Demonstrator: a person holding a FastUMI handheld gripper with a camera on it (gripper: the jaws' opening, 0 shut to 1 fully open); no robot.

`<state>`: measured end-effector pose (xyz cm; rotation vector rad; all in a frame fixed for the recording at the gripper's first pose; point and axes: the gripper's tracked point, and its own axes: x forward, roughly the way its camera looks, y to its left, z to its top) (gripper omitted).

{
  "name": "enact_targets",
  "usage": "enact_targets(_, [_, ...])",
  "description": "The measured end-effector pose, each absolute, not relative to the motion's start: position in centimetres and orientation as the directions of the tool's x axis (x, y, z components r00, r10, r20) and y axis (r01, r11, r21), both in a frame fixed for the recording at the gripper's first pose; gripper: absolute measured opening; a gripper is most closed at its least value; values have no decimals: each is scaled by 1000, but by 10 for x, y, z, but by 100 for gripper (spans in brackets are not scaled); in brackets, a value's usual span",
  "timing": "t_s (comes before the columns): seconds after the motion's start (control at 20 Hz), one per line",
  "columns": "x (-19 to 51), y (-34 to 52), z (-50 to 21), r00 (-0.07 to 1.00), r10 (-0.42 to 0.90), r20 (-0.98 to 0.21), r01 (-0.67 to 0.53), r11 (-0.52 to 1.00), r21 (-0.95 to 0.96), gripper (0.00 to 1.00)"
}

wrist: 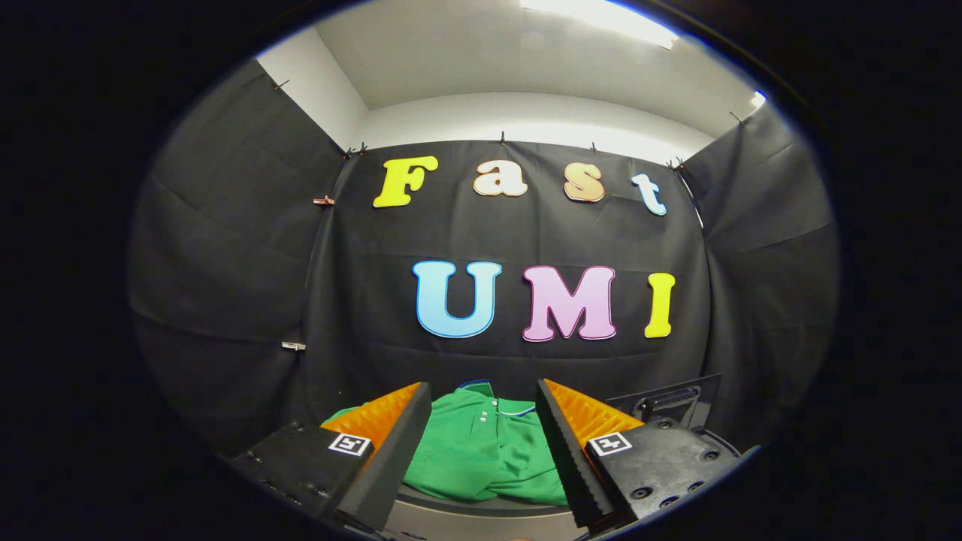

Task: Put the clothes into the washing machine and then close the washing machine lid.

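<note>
A green polo shirt (481, 451) with a collar and small buttons lies crumpled on a dark round surface just ahead of and below my fingers. My gripper (482, 406) hangs above it, open, with nothing between the fingers; the shirt shows through the gap between them. Behind the right finger stands a dark raised panel (665, 402), apparently the washing machine's lid standing up. The machine's body is mostly hidden below the fingers.
A pale curved rim (466, 515) runs under the shirt, close to me. Black cloth walls close the booth at the back and on both sides, not far beyond the shirt.
</note>
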<state>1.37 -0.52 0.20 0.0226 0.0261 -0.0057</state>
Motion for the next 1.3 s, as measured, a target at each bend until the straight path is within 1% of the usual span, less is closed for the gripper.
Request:
enact_targets(0.1, [21,-8,4,1000,-10,-27,11,999,42,89])
enact_targets(0.2, [30,-6,-4,999,-13,-53,16,998,64,89])
enact_targets(0.4, [53,-6,-17,993,-38,-111,40,999,17,90])
enact_targets(0.65, [99,0,-43,967,-41,-250,41,999,-5,89])
enact_targets(0.8, [118,5,-72,913,-21,-407,40,999,37,90])
enact_targets(0.85, [124,4,-83,888,-28,-459,44,999,25,90])
enact_targets(1.0, [136,1,-111,820,-45,-571,66,998,16,87])
enact_targets(1.1, [136,9,-144,748,-27,-663,45,999,11,88])
enact_targets(1.2, [125,1,-180,644,-53,-763,52,998,-26,88])
enact_targets(1.3, [129,-1,-178,638,-60,-768,82,997,-10,89])
